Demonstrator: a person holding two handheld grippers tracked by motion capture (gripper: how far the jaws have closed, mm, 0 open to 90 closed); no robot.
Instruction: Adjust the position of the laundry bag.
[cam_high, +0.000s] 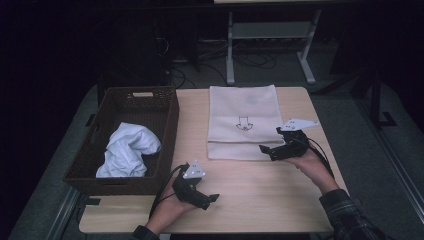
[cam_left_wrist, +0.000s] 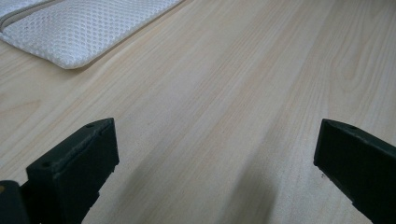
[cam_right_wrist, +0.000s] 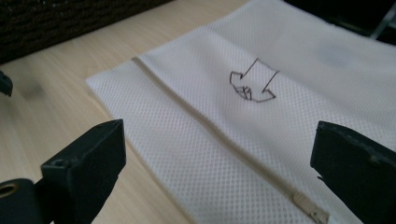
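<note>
**Operator:** State the current configuration.

**Technician:** The mesh laundry bag (cam_high: 243, 121) lies flat on the worktop (cam_high: 260, 195), to the right of the wicker basket (cam_high: 165, 130). A white garment (cam_high: 127, 150) sits crumpled inside the basket. The right hand-held gripper (cam_high: 267, 149) hovers at the bag's near right edge, jaws spread wide and holding nothing. In the right gripper view the zipper pull (cam_right_wrist: 309, 208) lies between the jaws, close to the right one. The left hand-held gripper (cam_high: 212, 199) rests low over bare worktop, near the basket's front corner, also spread and empty.

**Operator:** What is the likely failure from here?

**Technician:** The zipper pull is small and lies flat against the mesh. If the right jaws close off-centre, they are likely to pinch mesh fabric instead of the pull, and the bag lifts or bunches without opening.

**Operator:** Any secondary risk?

**Technician:** Yes. Nothing anchors the bag. A pull along the zipper seam (cam_right_wrist: 210, 126) may drag the whole bag across the smooth worktop. The left hand-held gripper stands well apart from the bag and is not positioned to brace it.

**Operator:** Recommended precaution?

**Technician:** Pin the bag edge with the left hand-held gripper before closing on the pull.
</note>
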